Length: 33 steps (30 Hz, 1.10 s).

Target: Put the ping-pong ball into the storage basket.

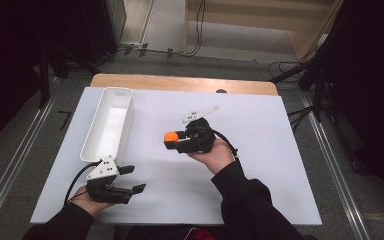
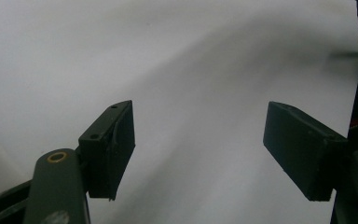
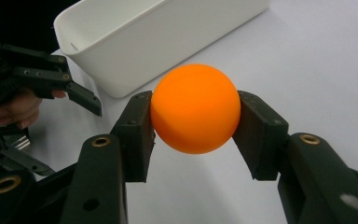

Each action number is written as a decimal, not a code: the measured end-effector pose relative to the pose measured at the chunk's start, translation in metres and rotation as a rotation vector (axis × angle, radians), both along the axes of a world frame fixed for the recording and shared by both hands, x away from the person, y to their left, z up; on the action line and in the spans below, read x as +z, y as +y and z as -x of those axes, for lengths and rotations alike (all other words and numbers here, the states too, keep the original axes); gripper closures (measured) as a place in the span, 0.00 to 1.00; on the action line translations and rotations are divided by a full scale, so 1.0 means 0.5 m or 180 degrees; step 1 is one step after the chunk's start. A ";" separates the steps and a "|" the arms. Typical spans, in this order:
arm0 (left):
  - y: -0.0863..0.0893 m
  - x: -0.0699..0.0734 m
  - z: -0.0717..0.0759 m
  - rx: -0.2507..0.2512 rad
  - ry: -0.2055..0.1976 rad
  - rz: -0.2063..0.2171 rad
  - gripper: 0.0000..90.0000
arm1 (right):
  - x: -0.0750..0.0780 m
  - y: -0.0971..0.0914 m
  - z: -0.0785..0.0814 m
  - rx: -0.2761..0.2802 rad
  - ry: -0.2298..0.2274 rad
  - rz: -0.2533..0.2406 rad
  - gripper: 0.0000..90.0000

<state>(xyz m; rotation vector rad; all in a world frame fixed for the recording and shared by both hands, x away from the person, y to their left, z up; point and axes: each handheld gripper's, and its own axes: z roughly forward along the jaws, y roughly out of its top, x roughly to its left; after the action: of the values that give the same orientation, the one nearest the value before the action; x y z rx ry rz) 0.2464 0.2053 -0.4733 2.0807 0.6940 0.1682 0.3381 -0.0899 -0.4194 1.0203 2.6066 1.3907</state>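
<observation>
The right gripper (image 1: 172, 140) clamps an orange ball (image 3: 195, 108) between both jaws, above the middle of the white desk (image 1: 260, 165). Being round, the ball has no long axis or heading. The white bin (image 1: 107, 122) lies lengthwise away from the person. The left gripper (image 1: 132, 179) rests with jaws wide, holding nothing.

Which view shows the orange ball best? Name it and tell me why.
The right gripper view: the orange ball looms large and sharp, clamped between the right gripper pads. The high view shows it as a small orange dot at that gripper's tip, above the white sheet.
</observation>
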 end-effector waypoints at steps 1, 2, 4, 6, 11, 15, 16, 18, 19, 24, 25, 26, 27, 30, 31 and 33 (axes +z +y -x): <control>0.000 0.000 0.000 -0.0001 -0.0002 -0.0003 0.28 | 0.000 0.000 0.000 0.0000 0.0000 0.0000 0.54; 0.000 -0.001 0.000 -0.0001 -0.0004 0.0005 0.28 | 0.003 0.003 -0.003 -0.0005 0.0020 -0.0014 0.54; -0.001 -0.001 0.000 -0.0001 -0.0004 0.0003 0.28 | 0.004 0.005 -0.005 0.0006 0.0024 -0.0027 0.54; 0.000 0.000 0.000 -0.0001 0.0001 0.0004 0.28 | 0.006 0.011 -0.011 0.0005 0.0023 -0.0040 0.54; 0.000 -0.001 0.000 -0.0003 0.0007 0.0019 0.28 | 0.011 0.024 -0.023 -0.0007 0.0037 -0.0058 0.54; 0.002 -0.001 0.000 -0.0016 0.0014 0.0023 0.28 | 0.015 0.033 -0.028 0.0017 0.0029 -0.0057 0.54; 0.002 -0.001 0.000 -0.0003 0.0002 0.0029 0.28 | 0.017 0.037 -0.029 0.0027 0.0032 -0.0055 0.54; 0.002 -0.001 0.000 0.0004 -0.0004 0.0039 0.28 | 0.019 0.044 -0.031 0.0030 0.0013 -0.0061 0.54; 0.002 -0.001 0.000 0.0003 -0.0010 0.0036 0.28 | 0.019 0.047 -0.032 0.0038 0.0012 -0.0059 0.54; 0.002 -0.001 0.000 -0.0013 0.0002 0.0030 0.28 | 0.023 0.064 -0.043 0.0075 0.0044 -0.0073 0.54; 0.002 -0.001 0.000 -0.0013 0.0002 0.0030 0.28 | 0.023 0.064 -0.043 0.0075 0.0044 -0.0073 0.54; 0.002 -0.001 0.000 -0.0005 -0.0009 0.0041 0.28 | 0.024 0.069 -0.045 0.0082 0.0044 -0.0083 0.54; 0.002 -0.001 0.000 -0.0005 -0.0009 0.0041 0.28 | 0.024 0.069 -0.045 0.0082 0.0044 -0.0083 0.54; 0.002 -0.001 0.000 -0.0002 -0.0008 0.0038 0.28 | 0.026 0.077 -0.051 0.0082 0.0039 -0.0078 0.54; 0.002 -0.001 0.000 -0.0001 -0.0003 0.0041 0.28 | 0.027 0.079 -0.053 0.0088 0.0047 -0.0082 0.54; 0.002 -0.001 0.000 0.0002 -0.0005 0.0040 0.28 | 0.027 0.081 -0.054 0.0076 0.0055 -0.0079 0.54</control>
<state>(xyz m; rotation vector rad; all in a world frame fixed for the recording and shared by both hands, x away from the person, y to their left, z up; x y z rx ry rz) 0.2464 0.2063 -0.4739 2.0682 0.6931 0.1654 0.3648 -0.0494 -0.4058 1.0118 2.6287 1.4294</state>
